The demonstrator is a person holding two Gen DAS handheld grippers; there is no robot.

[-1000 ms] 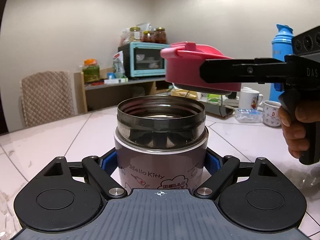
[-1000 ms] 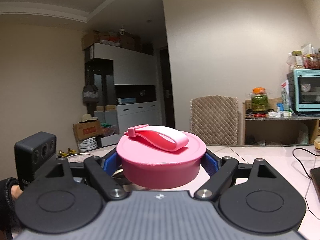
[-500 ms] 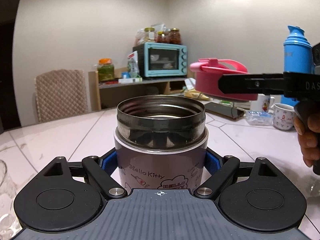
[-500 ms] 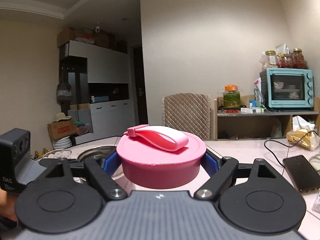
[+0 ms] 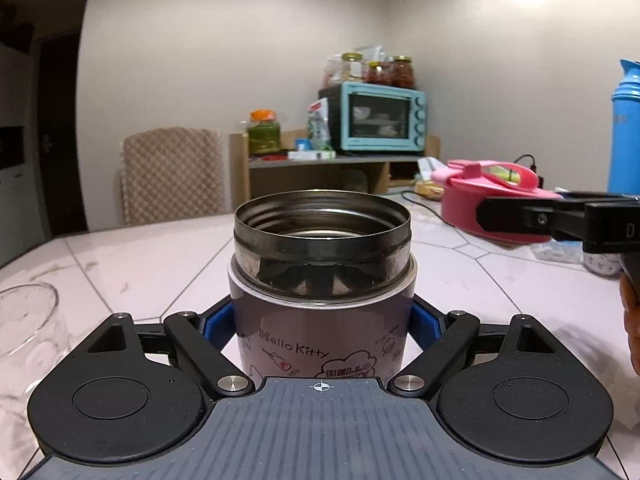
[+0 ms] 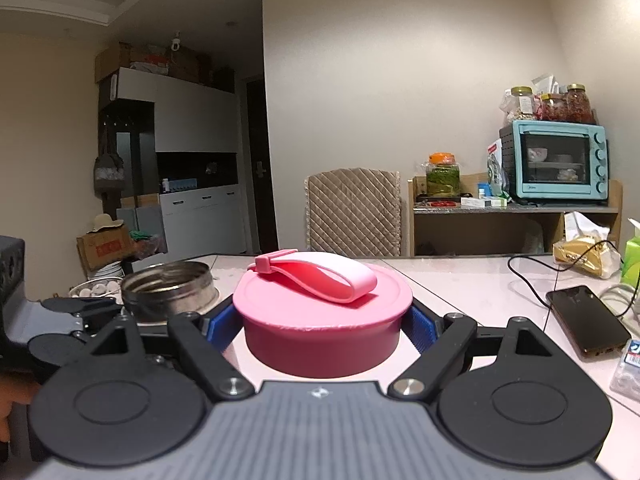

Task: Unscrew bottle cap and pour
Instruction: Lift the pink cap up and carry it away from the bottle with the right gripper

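A Hello Kitty steel flask (image 5: pixel 322 280) stands upright on the pale tiled table, its wide mouth uncovered. My left gripper (image 5: pixel 322 326) is shut on its body, blue pads pressed against both sides. The pink cap (image 6: pixel 322 316) with a loop strap sits between the blue pads of my right gripper (image 6: pixel 322 326), which is shut on it. In the left wrist view the pink cap (image 5: pixel 492 200) hangs low over the table to the right of the flask. In the right wrist view the flask's open rim (image 6: pixel 170 290) is at the left.
An empty glass (image 5: pixel 28 320) stands at the left near the flask. A phone (image 6: pixel 588 320) with a cable lies on the table at the right. A blue thermos (image 5: pixel 626 132), mugs, a chair (image 5: pixel 172 172) and a shelf with a teal oven (image 5: pixel 374 118) stand beyond.
The right gripper carried the pink cap from above the flask's mouth off to the right and lower. The left gripper turned with the flask, bringing the glass into view.
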